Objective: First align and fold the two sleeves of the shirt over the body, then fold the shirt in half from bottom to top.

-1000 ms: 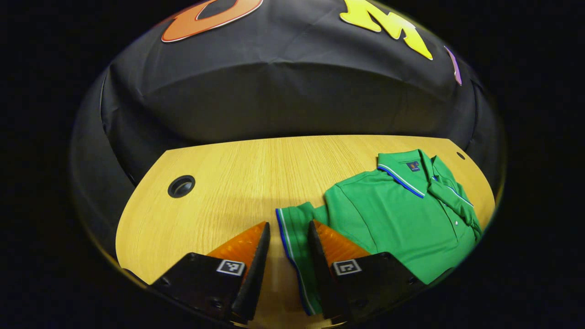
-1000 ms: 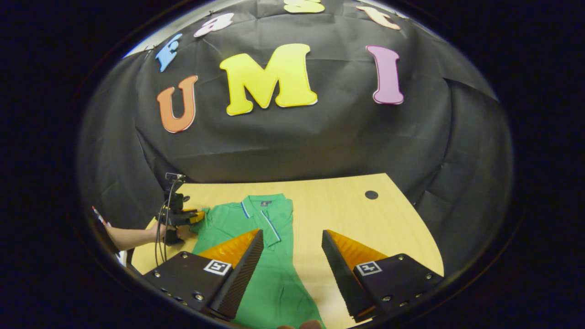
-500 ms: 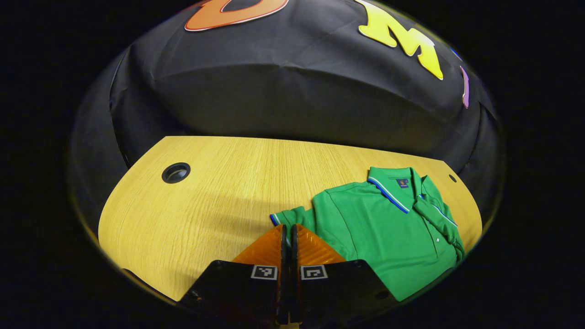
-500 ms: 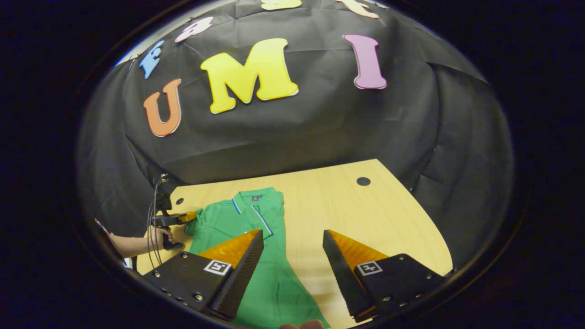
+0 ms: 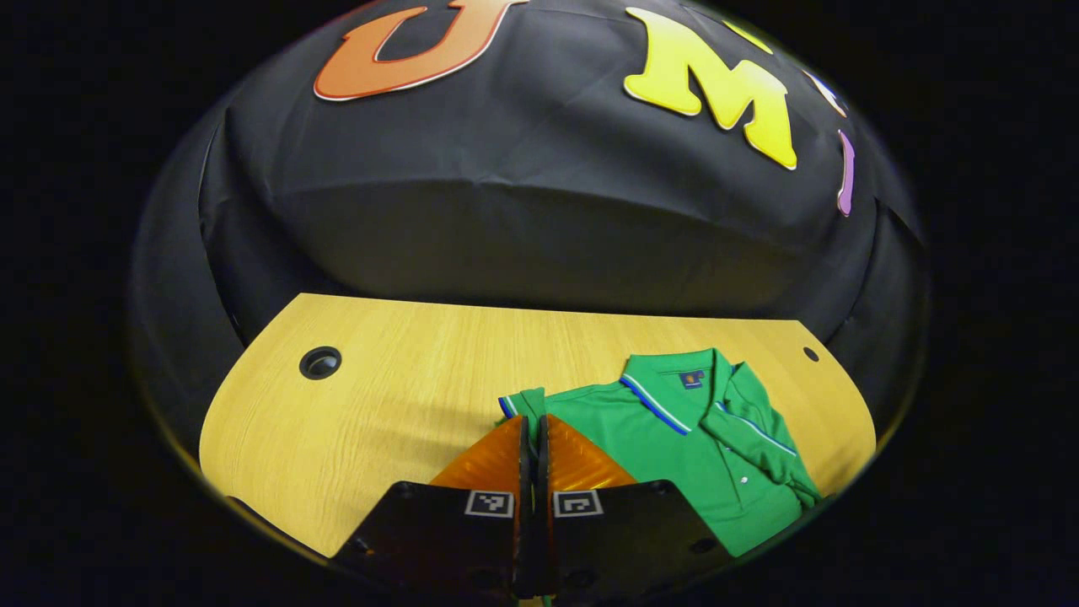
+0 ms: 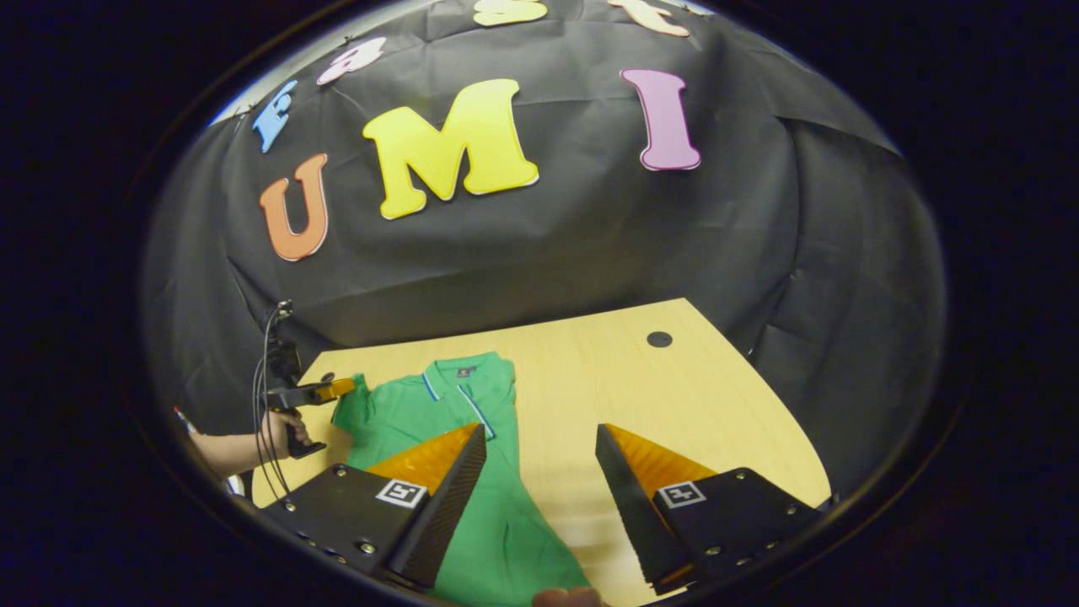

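Left gripper (image 5: 531, 430) jaws pinch sleeve (image 5: 516, 403) — right gripper (image 6: 539, 443) agape.

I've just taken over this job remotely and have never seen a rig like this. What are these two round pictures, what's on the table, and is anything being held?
There is no robot arm here: a person holds a two-finger gripper in each hand, and a fisheye camera rides on each, looking along its fingers.

In the left gripper view, the left gripper has its fingers closed together at the cuff of the sleeve of a green polo shirt, so it seems to pinch that sleeve. The right gripper view shows the same gripper farther off, in the person's hand.

In the right gripper view, the right gripper is open and holds nothing, with the shirt's body under one of its fingers.

The shirt lies on a wooden table, collar toward the black cloth wall.
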### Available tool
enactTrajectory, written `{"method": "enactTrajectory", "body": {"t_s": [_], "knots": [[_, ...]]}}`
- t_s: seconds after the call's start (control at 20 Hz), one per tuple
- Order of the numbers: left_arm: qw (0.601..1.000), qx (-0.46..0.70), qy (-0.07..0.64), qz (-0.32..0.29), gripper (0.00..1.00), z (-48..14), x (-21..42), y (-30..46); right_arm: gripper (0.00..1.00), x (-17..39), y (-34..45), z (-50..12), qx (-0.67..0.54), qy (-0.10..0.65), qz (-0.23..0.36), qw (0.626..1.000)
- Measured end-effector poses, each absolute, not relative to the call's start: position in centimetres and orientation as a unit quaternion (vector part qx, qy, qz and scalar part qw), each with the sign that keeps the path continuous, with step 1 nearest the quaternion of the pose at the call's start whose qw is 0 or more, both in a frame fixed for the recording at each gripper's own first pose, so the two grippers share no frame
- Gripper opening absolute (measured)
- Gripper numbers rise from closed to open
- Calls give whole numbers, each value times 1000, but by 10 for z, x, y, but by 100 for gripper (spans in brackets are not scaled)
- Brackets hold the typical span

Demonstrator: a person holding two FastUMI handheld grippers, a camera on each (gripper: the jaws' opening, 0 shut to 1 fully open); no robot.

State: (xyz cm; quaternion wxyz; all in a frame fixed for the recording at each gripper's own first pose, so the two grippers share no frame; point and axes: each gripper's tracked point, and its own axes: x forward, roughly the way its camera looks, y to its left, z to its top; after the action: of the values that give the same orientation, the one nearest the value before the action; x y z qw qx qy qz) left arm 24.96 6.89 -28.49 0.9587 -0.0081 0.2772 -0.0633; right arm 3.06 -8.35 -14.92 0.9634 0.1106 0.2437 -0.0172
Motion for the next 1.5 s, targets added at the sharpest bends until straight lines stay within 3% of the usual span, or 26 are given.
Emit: {"method": "enactTrajectory", "body": {"t_s": [0.4, 0.85, 0.95, 1.05, 1.2, 1.5], "knots": [[958, 3, 273, -88, 3, -264, 247, -3, 84, 0, -121, -143, 135, 225, -53, 963], [942, 34, 312, -119, 5, -316, 241, -84, 84, -27, -149, -158, 144, 234, -79, 958], [939, 31, 322, -116, 14, -326, 237, -90, 84, -30, -150, -163, 149, 240, -80, 956], [937, 16, 324, -127, 34, -326, 229, -101, 84, -28, -150, -165, 152, 241, -78, 955], [941, 13, 315, -119, 100, -314, 206, -88, 84, -22, -143, -165, 150, 240, -62, 957], [949, -17, 300, -98, 100, -266, 121, -25, 84, -7, -117, -173, 134, 244, -8, 960]]}}
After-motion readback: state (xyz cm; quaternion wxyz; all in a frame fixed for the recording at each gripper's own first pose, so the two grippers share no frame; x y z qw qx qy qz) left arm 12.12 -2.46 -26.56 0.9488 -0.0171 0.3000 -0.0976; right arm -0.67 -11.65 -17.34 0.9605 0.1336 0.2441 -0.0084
